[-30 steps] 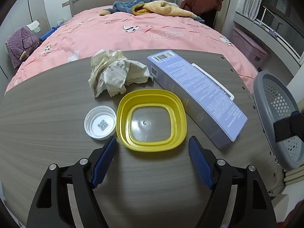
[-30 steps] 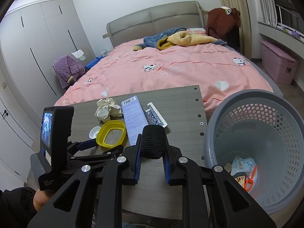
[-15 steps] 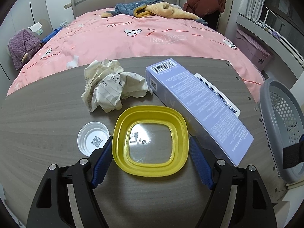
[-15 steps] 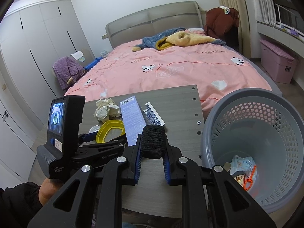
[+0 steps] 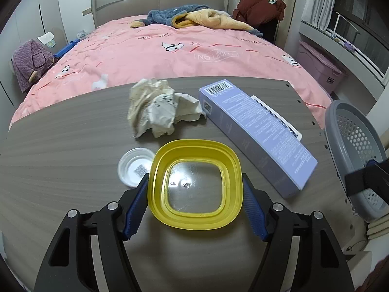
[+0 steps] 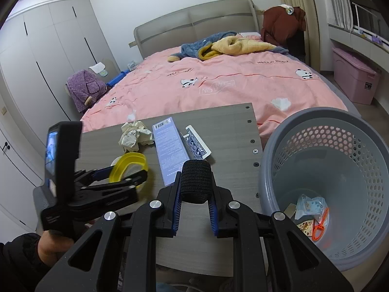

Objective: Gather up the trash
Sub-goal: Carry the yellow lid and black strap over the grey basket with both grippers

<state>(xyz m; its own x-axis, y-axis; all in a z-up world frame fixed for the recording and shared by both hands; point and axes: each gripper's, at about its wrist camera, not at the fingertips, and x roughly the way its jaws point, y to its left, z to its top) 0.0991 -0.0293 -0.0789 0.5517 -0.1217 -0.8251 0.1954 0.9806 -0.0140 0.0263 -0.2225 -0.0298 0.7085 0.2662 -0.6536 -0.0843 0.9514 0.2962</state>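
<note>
Though see-thru in middle, yellow-rimmed lid, squarish w/ rounded corners

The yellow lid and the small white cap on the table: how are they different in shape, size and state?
The yellow lid is a rounded square with a clear centre; the small white cap is round and opaque, with a printed code inside. The lid is clearly the larger. The lid sits between the closing fingers of the left tool; the cap lies free beside it. Both are shallow plastic pieces lying open side up.
</note>
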